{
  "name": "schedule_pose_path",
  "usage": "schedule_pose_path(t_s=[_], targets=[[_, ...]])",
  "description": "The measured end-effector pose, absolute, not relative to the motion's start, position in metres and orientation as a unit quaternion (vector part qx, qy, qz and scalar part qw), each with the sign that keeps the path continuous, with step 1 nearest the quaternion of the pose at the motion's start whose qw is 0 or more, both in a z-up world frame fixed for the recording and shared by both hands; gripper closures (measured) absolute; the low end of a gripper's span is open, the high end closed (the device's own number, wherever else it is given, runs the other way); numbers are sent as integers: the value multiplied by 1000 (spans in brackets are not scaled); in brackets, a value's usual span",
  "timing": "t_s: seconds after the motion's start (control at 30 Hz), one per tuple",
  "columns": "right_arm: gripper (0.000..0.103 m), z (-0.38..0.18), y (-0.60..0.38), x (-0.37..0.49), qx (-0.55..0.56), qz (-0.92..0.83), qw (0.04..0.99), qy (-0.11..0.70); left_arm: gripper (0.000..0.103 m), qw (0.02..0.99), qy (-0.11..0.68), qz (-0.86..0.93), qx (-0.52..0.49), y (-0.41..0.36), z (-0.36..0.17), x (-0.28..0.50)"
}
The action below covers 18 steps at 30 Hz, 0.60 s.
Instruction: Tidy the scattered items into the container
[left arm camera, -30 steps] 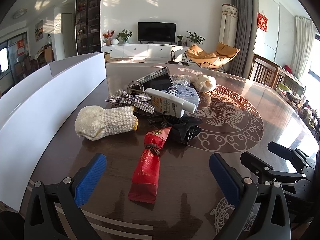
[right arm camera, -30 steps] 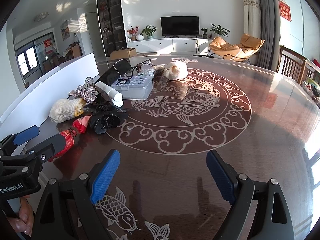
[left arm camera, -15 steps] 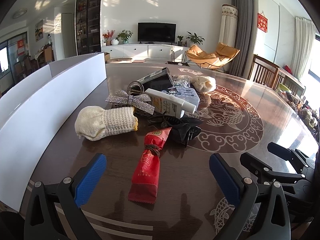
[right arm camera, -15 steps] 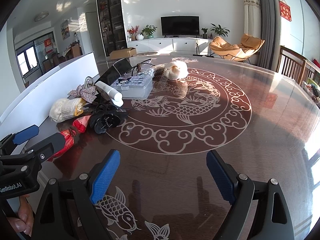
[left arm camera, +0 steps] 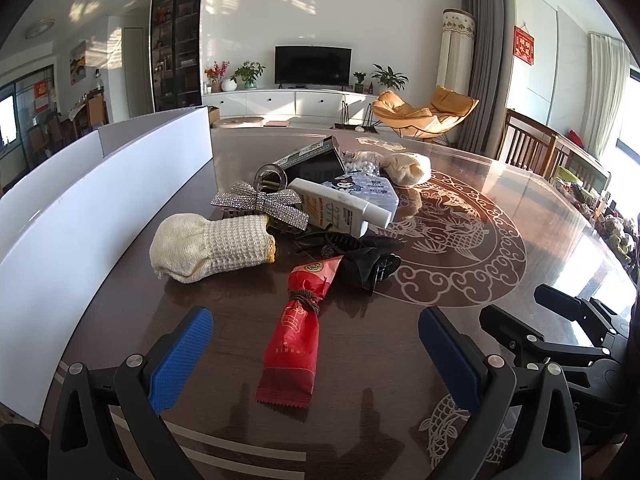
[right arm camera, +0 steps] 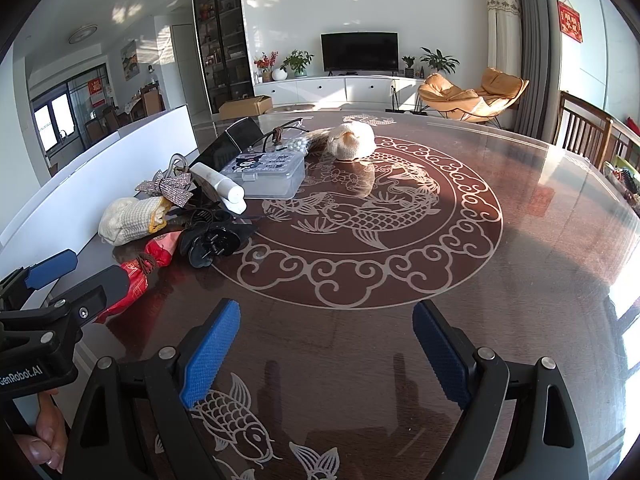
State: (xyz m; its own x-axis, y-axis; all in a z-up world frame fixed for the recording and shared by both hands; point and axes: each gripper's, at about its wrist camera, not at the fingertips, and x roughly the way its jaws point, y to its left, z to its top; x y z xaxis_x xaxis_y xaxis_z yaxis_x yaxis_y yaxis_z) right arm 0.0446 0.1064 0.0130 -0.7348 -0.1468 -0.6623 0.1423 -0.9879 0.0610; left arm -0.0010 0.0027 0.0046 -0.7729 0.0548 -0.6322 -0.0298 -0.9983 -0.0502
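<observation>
Left wrist view shows your left tool [left arm camera: 316, 350] spread wide and empty over the red packet [left arm camera: 298, 338] at lower centre of the desk [left arm camera: 500, 240], the white container [left arm camera: 80, 216] along the left edge, while your right tool [right arm camera: 326, 346], likewise released, perhaps hovers above bare desk.

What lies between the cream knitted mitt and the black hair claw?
In the left wrist view, the red snack packet's top end sits between the cream knitted mitt and black hair claw.
</observation>
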Motion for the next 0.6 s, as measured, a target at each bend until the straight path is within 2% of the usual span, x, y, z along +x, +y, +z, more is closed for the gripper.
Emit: schedule_pose_path(t_s=[0.6], targets=[[14, 13, 106, 45, 356, -931, 77, -3, 0, 23, -19, 942, -334, 2, 5, -2]])
